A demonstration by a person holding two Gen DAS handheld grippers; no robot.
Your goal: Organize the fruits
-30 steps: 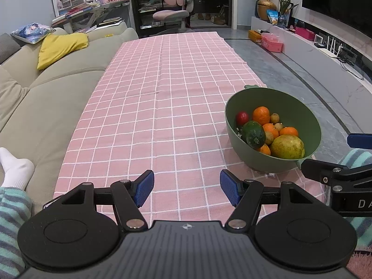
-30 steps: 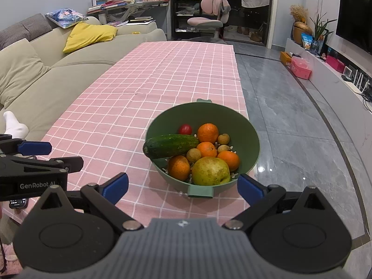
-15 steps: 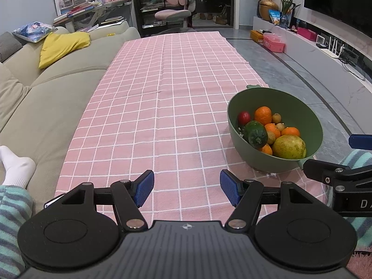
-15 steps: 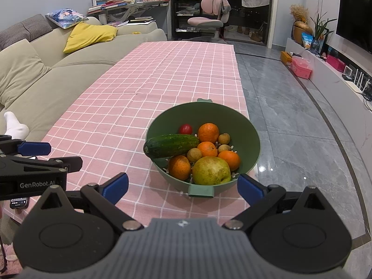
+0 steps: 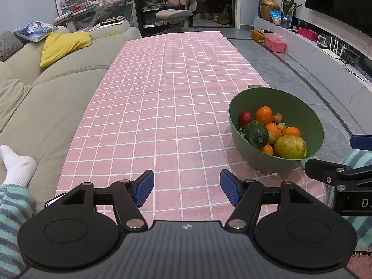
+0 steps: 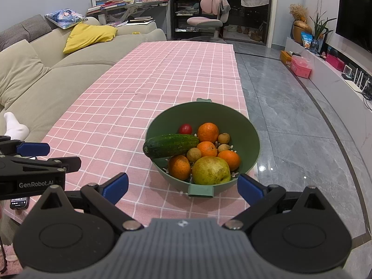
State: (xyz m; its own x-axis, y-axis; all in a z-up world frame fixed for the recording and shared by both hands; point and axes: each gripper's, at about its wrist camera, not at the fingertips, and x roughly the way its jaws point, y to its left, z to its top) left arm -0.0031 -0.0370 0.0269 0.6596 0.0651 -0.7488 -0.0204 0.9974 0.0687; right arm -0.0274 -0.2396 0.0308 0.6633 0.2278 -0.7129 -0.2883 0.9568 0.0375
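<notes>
- A green bowl [image 6: 204, 125] sits on the pink checked cloth [image 6: 139, 88], low and centre in the right wrist view and at the right edge in the left wrist view.
- All the produce lies heaped inside it: a cucumber [image 6: 171, 145] leaning on the left rim, several oranges [image 6: 208, 132], a pear [image 6: 210, 171], a small red tomato [image 6: 185, 129] and a few small brown fruits [image 6: 223, 138]. None lies on the cloth.
- The left gripper [image 5: 187, 189] is spread wide with nothing between its blue pads, above bare cloth at the frame's bottom.
- The right gripper [image 6: 182, 187] is likewise released and empty, its pads flanking the bowl's near handle without touching it.
- This fits two stages: fruit gathered and the job done, or a mixed heap waiting to be sorted out. The pictures do not settle which.
- The right wrist view shows the cucumber full length and a phone [image 6: 19, 202] at lower left; the left wrist view shows the cucumber end-on and the person's striped sleeve [image 5: 10, 211].
</notes>
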